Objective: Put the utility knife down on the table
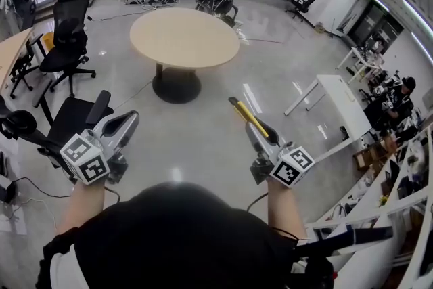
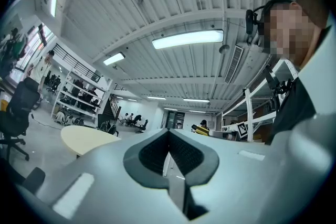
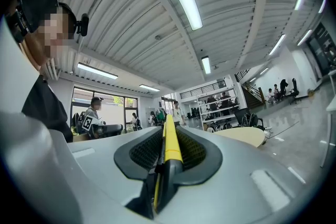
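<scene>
Knife [image 1: 252, 120], yellow and black, sits clamped between the right gripper's [image 1: 259, 140] jaws, held in the air pointing level toward the round table [image 1: 183, 37], which is well apart ahead. Left gripper [image 1: 127, 121] has jaws pressed together on nothing, off to the side. Step looks like the carry to the table, nothing placed yet. Next move calls for reaching over the tabletop, lowering, then letting go.

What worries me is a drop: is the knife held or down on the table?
Held. The right gripper is shut on the knife, out over the floor, short of the table.
</scene>
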A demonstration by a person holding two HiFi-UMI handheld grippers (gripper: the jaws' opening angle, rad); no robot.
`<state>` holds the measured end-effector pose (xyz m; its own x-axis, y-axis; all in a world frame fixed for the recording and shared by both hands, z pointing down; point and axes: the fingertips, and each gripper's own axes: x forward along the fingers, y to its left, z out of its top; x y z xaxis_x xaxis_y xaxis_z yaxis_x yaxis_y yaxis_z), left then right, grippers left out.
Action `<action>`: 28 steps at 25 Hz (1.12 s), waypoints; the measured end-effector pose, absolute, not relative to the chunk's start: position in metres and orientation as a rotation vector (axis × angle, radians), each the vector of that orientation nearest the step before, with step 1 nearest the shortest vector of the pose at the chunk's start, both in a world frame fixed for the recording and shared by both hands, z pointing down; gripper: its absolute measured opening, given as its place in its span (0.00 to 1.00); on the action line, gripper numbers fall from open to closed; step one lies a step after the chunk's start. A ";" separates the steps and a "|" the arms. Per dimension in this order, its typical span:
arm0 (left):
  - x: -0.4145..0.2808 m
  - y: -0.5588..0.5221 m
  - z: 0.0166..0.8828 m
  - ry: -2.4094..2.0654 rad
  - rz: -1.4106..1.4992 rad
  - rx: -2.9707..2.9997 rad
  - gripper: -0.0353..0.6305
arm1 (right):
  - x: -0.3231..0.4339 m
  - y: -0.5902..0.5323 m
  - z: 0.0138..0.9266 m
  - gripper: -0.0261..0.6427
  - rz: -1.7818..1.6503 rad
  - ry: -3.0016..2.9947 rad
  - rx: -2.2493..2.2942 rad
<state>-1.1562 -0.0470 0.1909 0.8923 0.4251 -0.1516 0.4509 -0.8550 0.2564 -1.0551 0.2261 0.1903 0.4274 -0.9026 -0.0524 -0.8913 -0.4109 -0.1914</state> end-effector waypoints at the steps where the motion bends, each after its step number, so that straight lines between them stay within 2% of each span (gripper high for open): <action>1: -1.153 -0.040 0.190 0.664 -0.129 2.774 0.05 | -1.053 0.233 0.190 0.18 -0.088 1.581 -2.489; 17: -1.103 0.062 0.198 0.692 -0.095 2.749 0.05 | -1.011 0.311 0.185 0.18 -0.102 1.628 -2.486; 28: -1.030 0.066 0.220 0.741 -0.050 2.711 0.05 | -0.953 0.306 0.197 0.18 -0.129 1.622 -2.511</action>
<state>-1.0304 0.0657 0.2203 0.8643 0.4887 -0.1189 0.5002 -0.8108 0.3040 -0.9530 0.3055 0.1973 0.4120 -0.9111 -0.0090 -0.8983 -0.4045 -0.1716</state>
